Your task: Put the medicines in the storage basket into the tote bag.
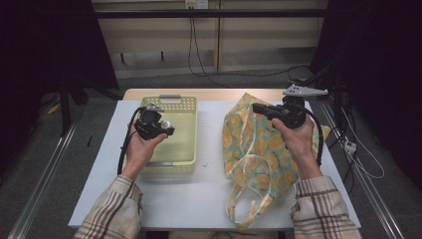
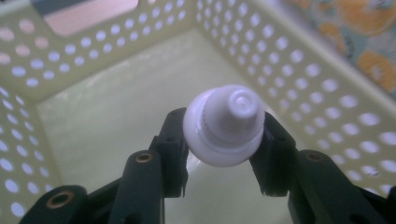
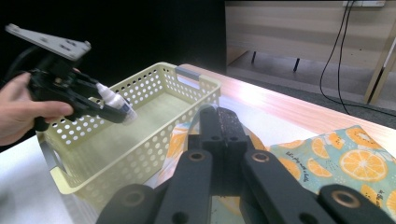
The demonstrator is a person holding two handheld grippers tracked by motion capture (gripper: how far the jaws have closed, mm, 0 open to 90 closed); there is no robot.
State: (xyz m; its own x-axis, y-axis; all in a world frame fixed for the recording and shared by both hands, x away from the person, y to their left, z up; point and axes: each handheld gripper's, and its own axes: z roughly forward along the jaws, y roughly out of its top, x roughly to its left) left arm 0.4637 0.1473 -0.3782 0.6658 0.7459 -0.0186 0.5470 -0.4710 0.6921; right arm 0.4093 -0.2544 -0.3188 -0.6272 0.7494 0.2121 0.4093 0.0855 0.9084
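Between the jaws of the left gripper [image 2: 223,140], a small white tube [image 2: 224,125] with a screw cap sits clamped at its shoulder, the cap end pointing away from the hand and out past the pads. Seen from the right gripper view, the tube [image 3: 116,105] is held above the open top of a pale yellow perforated basket [image 3: 140,154], tilted with its cap aimed down toward the far inner wall; a band of darker print shows near its tip, too blurred to read. In the high view the left gripper [image 1: 161,130] hangs over the left half of the basket [image 1: 185,107], the left hand [image 1: 139,149] under it near the basket's near-left corner. The basket's floor, where it shows beneath the tube, lies bare, and a handle slot is cut into its far end wall. Just right of the basket, on the white table [image 1: 209,189], a cloth bag [image 1: 251,154] printed with orange slices lies flat, its handles trailing toward the table's near edge; whether it holds anything cannot be told. The right gripper [image 1: 256,107] rests level over the bag's upper part, gripped by the right hand [image 1: 298,137], its jaws pressed together with nothing between them, pointing toward the basket. Plaid sleeves are cut off at the bottom of the high view, and the room beyond the table is dark.
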